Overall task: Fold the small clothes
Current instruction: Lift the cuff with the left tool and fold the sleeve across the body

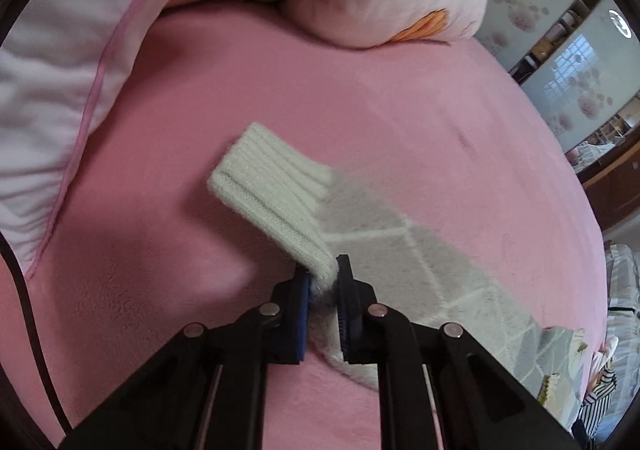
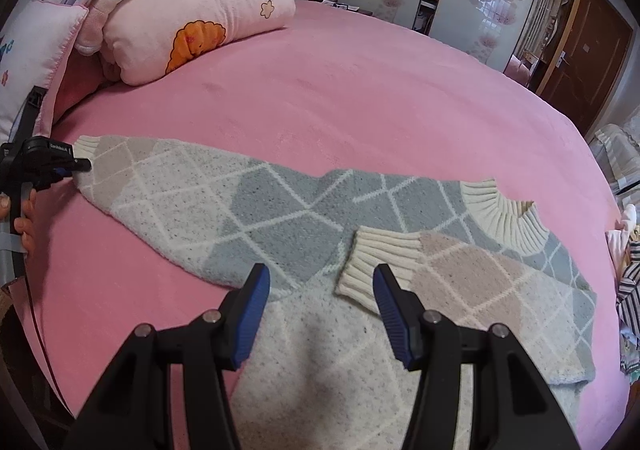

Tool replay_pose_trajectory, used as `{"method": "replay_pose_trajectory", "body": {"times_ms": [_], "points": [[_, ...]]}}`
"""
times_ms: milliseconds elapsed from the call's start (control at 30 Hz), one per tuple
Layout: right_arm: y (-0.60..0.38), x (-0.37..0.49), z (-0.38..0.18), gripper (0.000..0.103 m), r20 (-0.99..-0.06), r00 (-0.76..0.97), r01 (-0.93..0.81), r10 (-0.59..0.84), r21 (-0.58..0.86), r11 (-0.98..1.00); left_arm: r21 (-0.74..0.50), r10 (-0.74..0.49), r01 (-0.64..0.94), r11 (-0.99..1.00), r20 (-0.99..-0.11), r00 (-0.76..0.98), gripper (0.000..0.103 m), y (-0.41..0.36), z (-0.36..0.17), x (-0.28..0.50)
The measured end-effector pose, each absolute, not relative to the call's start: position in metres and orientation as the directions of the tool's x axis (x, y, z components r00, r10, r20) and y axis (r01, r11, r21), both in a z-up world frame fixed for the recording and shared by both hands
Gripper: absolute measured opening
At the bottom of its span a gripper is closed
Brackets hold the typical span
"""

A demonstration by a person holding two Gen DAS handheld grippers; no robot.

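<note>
The left gripper (image 1: pixel 323 282) is clamped on the edge of the ribbed cream cuff (image 1: pixel 272 185) of the diamond-patterned grey, white and beige knit sweater (image 2: pixel 280 217), spread on the pink fleece bedcover (image 2: pixel 360 97). The right gripper (image 2: pixel 322 290) hovers half open over the sweater's body, gripping nothing, the second folded-in sleeve cuff (image 2: pixel 376 258) just ahead.

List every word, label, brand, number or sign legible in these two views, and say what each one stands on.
Small white lettering on the black body of the left gripper, seen in the right wrist view: too small and blurred to read.
A pale plate on the brown door: too small to tell whether it bears text.
Sweater, pink bed cover, folded quilt: patterns and pictures only, no text.
Left wrist view: no text.
</note>
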State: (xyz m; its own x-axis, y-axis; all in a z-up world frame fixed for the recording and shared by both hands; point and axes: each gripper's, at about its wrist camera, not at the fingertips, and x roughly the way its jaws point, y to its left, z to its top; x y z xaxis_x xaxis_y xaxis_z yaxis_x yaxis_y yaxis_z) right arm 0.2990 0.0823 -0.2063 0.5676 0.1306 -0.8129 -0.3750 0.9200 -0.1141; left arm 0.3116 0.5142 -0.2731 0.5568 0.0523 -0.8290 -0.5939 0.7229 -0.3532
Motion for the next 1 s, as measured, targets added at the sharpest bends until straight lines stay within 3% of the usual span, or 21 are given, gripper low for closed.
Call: {"method": "replay_pose_trajectory", "body": {"times_ms": [200, 533, 733, 1000], "points": [[0.055, 0.299, -0.205, 0.054, -0.816, 0.568, -0.330, 0.111, -0.103, 0.938, -0.438, -0.025, -0.460, 0.772, -0.745, 0.666, 0.009, 0.467, -0.214, 0.312], [-0.003, 0.291, -0.195, 0.054, -0.813, 0.576, -0.243, 0.089, -0.066, 0.968, -0.547, -0.291, -0.134, 0.826, -0.618, 0.730, 0.009, 0.339, -0.136, 0.319], [-0.044, 0.287, -0.194, 0.054, -0.819, 0.569, -0.187, 0.074, -0.041, 0.982, -0.589, -0.447, -0.023, 0.808, -0.639, 0.626, 0.009, 0.247, -0.150, 0.330], [-0.099, 0.281, -0.199, 0.054, -0.834, 0.547, -0.133, 0.069, -0.006, 0.991, -0.597, -0.524, -0.003, 0.802, -0.706, 0.476, 0.009, 0.153, -0.221, 0.311]]}}
